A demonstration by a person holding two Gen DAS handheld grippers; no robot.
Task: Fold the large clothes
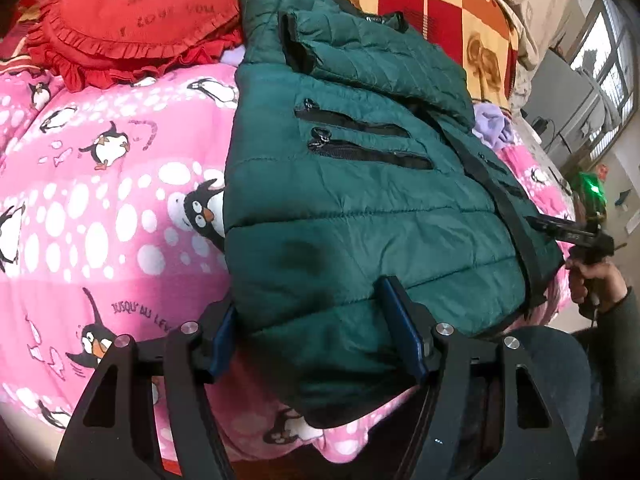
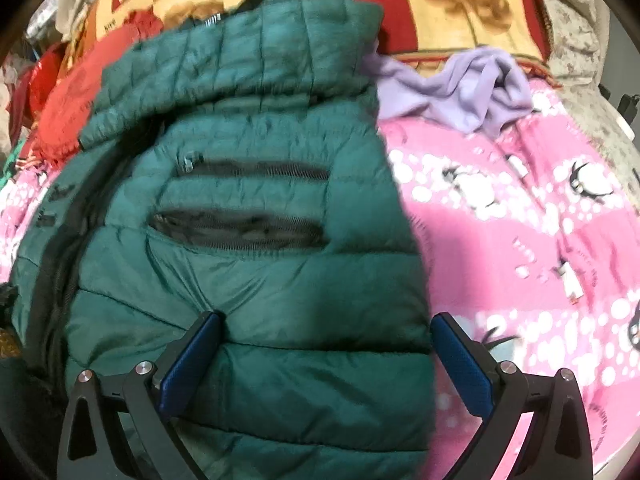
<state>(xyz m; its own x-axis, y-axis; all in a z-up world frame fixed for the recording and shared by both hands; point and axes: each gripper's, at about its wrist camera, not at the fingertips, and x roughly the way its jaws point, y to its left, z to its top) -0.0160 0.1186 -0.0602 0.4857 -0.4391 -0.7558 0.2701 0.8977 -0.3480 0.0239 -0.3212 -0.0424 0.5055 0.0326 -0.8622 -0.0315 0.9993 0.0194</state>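
Observation:
A dark green puffer jacket (image 1: 360, 208) lies on a pink penguin blanket (image 1: 100, 200), sleeves folded in over its front, two black zip pockets showing. My left gripper (image 1: 308, 320) is open, its blue pads straddling the jacket's lower left hem corner. My right gripper (image 2: 326, 356) is open, its fingers straddling the jacket's (image 2: 248, 272) lower right edge. The right gripper also shows in the left wrist view (image 1: 576, 236) at the jacket's far edge, held by a hand.
A red frilled heart cushion (image 1: 132, 28) lies at the bed's back left. A lilac garment (image 2: 460, 88) lies behind the jacket on the right. A red and yellow checked blanket (image 2: 440, 4) covers the back. A window (image 1: 612, 64) is at far right.

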